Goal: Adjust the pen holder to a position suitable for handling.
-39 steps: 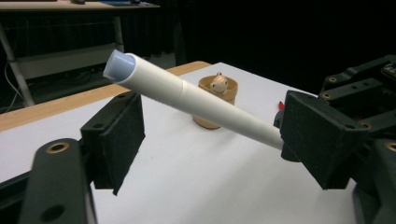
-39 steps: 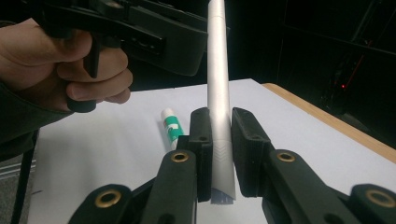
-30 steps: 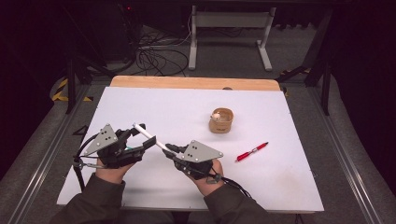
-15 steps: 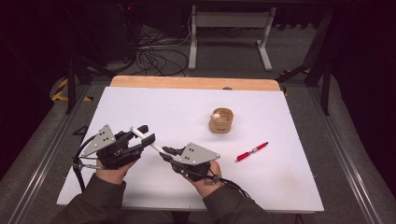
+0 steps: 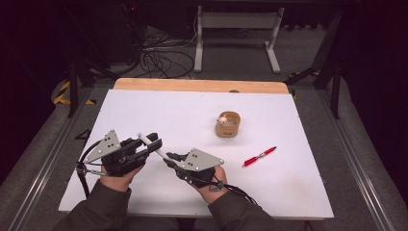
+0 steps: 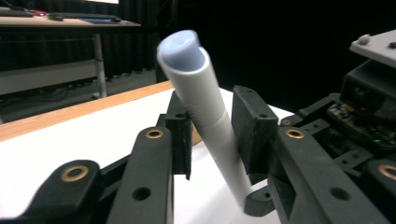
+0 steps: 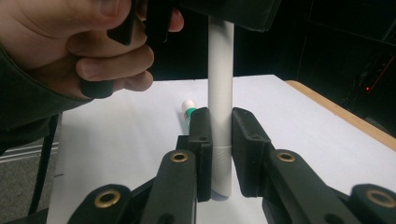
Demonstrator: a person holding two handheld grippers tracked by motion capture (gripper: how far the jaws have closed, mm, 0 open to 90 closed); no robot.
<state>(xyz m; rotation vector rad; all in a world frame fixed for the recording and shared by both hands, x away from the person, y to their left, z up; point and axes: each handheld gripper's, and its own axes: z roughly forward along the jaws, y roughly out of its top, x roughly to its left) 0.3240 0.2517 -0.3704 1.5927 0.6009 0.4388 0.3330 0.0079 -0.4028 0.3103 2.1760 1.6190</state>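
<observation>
White marker [image 5: 155, 148], held off the bench [image 5: 159, 106] between your two grippers, well short of the cup [image 5: 227, 124]. Left gripper [image 6: 211, 135]: jaws stand either side of the barrel with a gap showing, so they look slack, not clamped. Right gripper [image 7: 220, 140]: jaws closed on the barrel near its end, beside a seam. Risk: if you pull now, the marker may slide or tilt out of the loose left jaws and drop; a skewed pull could twist it. Pose: both forearms low, hands close together, grippers angled toward each other, far left of the red pen [image 5: 259, 156].
</observation>
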